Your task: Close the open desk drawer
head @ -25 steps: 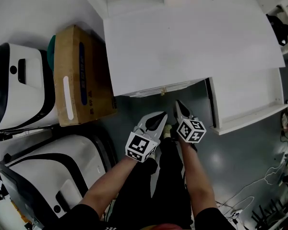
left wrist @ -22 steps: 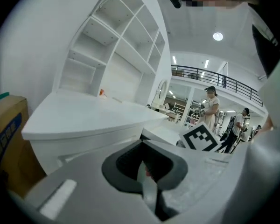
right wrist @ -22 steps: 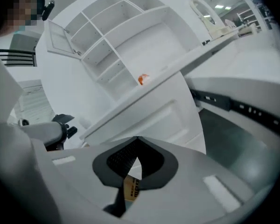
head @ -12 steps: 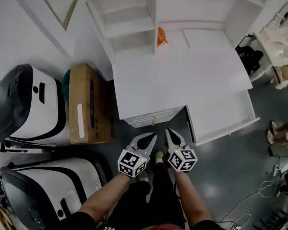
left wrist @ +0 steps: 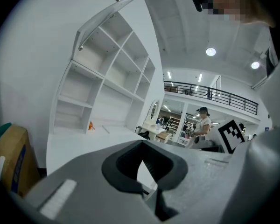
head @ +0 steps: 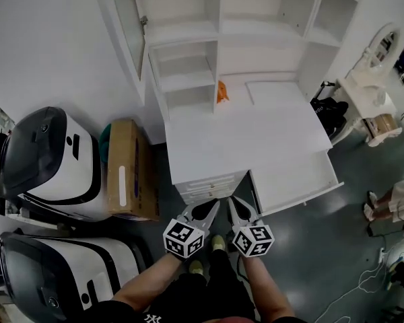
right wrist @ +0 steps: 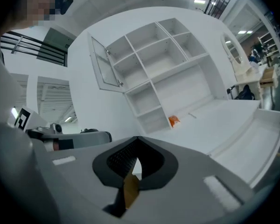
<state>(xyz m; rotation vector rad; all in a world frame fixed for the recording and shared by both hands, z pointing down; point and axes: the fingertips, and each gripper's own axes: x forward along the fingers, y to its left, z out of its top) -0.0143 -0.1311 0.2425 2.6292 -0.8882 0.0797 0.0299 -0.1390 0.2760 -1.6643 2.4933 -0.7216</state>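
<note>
In the head view a white desk (head: 256, 136) with shelves stands ahead. Its small drawer stack (head: 212, 184) faces me at the desk's front left. A wide white pull-out section (head: 297, 177) juts forward at the right, lower than the top. My left gripper (head: 213, 206) and right gripper (head: 233, 202) hang side by side just short of the drawer stack, both shut with nothing held. The left gripper view shows shut jaws (left wrist: 147, 183) below the desk top (left wrist: 84, 143). From the right gripper (right wrist: 129, 183) the pull-out section (right wrist: 259, 136) lies to the right.
A small orange object (head: 221, 91) sits at the back of the desk. A cardboard box (head: 130, 170) and two white-and-black machines (head: 47, 163) (head: 60, 268) fill the floor at left. A black bag (head: 325, 110) and a person's legs (head: 394, 204) are at right.
The head view has tilted up and drawn back, so the shelves above the desk now show. Both grippers stay together, shut, a little farther from the drawer stack.
</note>
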